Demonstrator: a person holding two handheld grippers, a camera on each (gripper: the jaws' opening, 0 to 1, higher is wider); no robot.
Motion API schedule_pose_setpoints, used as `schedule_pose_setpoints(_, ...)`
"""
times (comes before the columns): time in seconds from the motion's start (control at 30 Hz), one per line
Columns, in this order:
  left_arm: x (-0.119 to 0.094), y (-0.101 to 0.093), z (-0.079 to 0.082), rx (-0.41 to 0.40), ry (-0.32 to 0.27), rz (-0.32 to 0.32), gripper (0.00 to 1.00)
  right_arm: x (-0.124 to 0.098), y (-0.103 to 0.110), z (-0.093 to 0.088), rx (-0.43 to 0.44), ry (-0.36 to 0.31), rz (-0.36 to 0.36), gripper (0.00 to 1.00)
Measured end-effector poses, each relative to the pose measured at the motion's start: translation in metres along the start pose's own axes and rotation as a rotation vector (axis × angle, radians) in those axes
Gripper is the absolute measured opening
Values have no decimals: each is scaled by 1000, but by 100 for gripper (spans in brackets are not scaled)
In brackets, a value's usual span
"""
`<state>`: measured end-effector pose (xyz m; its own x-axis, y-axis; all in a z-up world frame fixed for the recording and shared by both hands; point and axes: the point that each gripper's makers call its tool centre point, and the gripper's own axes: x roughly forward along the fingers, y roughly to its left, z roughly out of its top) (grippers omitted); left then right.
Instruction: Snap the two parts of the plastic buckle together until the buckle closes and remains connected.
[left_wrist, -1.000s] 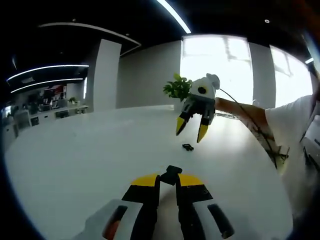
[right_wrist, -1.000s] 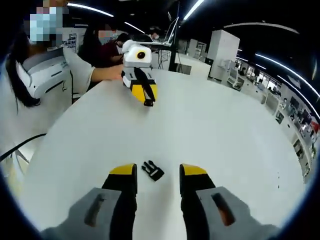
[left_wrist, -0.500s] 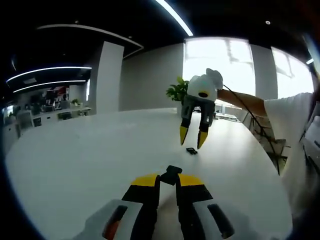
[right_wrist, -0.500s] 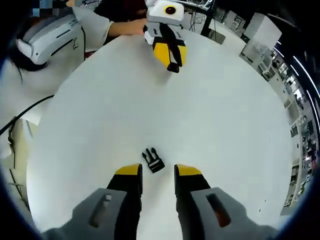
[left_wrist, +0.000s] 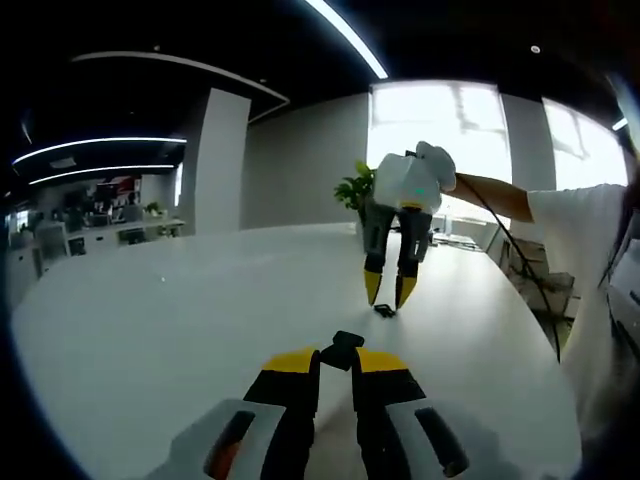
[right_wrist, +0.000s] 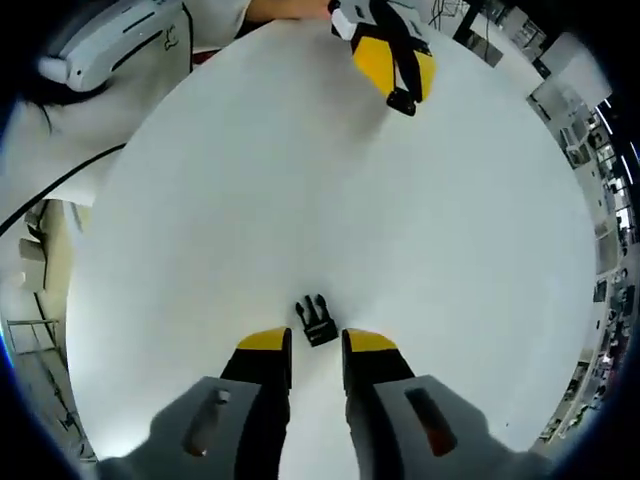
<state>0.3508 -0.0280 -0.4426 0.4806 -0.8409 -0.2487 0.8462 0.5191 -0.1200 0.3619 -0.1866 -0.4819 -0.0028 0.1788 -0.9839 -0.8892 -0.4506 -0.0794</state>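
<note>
Right gripper (right_wrist: 316, 342) (parted) over buckle prong piece (right_wrist: 316, 321)

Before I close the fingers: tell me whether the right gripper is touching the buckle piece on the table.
Apart. In the right gripper view, the right gripper has its fingers open, and white table shows between the fingertips and the buckle piece just ahead.

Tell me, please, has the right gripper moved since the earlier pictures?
Yes. In the left gripper view the right gripper has come down toward the buckle part on the table.
</note>
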Motion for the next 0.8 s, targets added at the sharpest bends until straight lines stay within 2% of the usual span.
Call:
schedule_pose_setpoints(0.33, 0, -4, 0, 4, -2, -7, 12, 2, 1, 0, -60, 97, 71, 14)
schedule_pose_setpoints(0.63, -2, -6, 4, 4, -14, -10, 12, 3, 5, 4, -77, 104, 80, 12)
schedule_pose_setpoints(0.8, -2, -8, 3, 4, -10, -13, 12, 1, 6, 8, -21, 85, 67, 11)
